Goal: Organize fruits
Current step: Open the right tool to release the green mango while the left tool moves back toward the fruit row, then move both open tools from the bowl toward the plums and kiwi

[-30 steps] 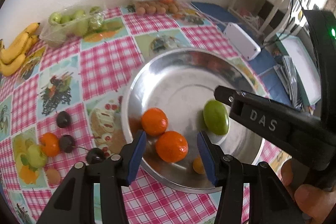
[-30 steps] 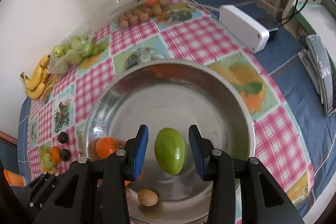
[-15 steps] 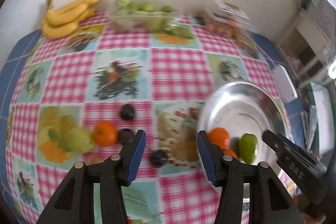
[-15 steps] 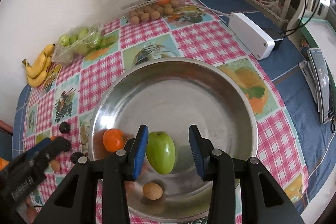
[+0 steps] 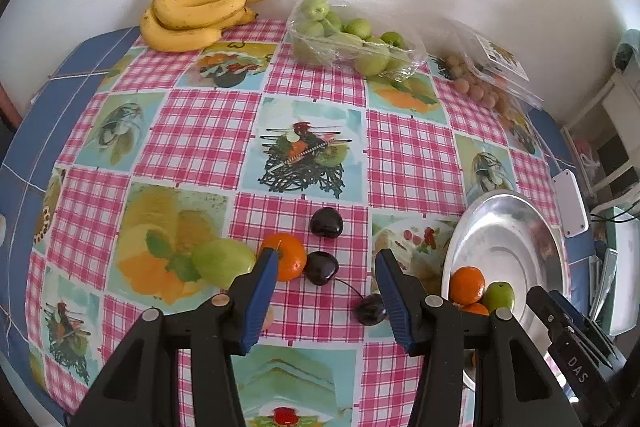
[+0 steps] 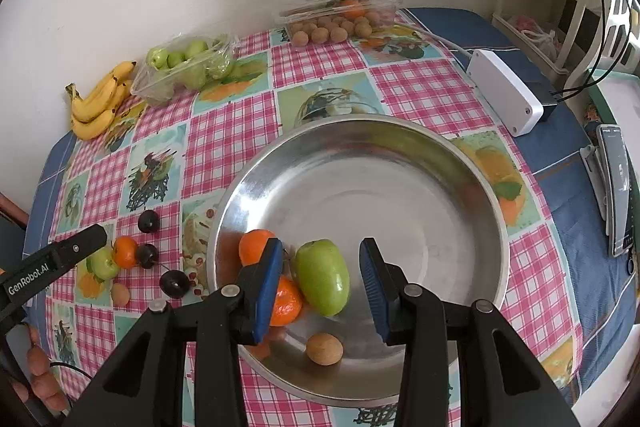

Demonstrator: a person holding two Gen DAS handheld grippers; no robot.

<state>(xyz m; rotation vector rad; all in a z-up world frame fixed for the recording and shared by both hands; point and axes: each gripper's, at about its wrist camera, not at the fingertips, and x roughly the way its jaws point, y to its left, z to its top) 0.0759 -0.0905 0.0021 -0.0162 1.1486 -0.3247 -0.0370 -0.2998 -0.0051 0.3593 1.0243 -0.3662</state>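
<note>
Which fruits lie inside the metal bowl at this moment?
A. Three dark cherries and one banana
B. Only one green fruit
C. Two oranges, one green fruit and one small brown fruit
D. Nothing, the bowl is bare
C: the right wrist view shows, inside the metal bowl, two oranges, a green fruit and a small brown fruit.

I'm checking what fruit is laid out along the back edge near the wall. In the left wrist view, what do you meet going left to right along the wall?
Banana bunch → open clear tray of green fruits → clear clamshell box of small brown fruits.
</note>
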